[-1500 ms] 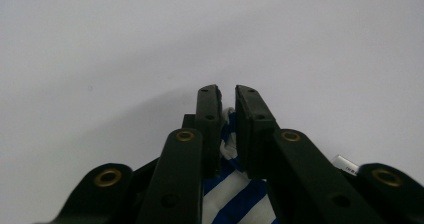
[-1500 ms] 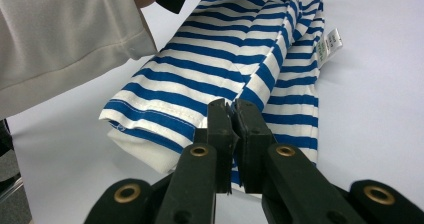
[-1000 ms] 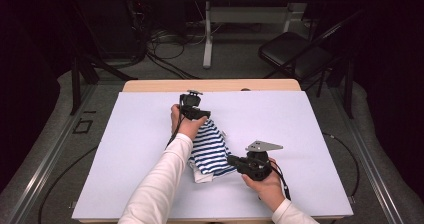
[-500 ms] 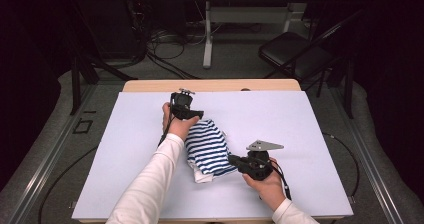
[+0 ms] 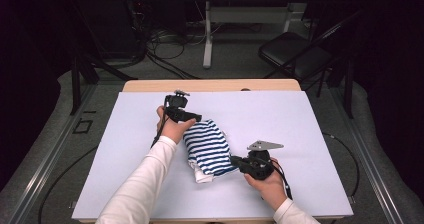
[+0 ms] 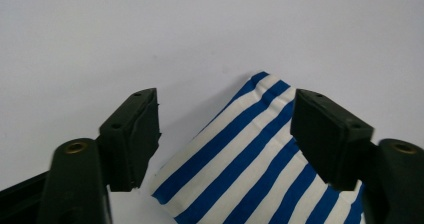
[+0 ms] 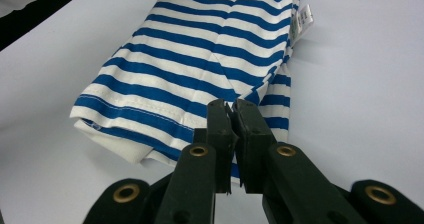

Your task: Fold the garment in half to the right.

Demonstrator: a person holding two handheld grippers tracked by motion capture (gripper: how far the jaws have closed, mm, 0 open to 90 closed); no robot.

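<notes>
Blue-and-white striped cloth [image 5: 209, 146], folded, lay near the middle of the pale surface [image 5: 310, 119] between my two grippers.
My right gripper [image 7: 232, 115] had its jaws pressed together on the near edge of the cloth, pinching a fold of the striped fabric; a small white label [image 7: 304, 17] showed at the cloth's far edge in the right gripper view. My left gripper [image 6: 225, 124] hung with its jaws spread wide apart, holding nothing, a corner of the cloth lying on the surface under the gap between them. In the high view my left hand [image 5: 172, 129] sat just beside the cloth's far end and my right hand [image 5: 267, 184] at its near end.
</notes>
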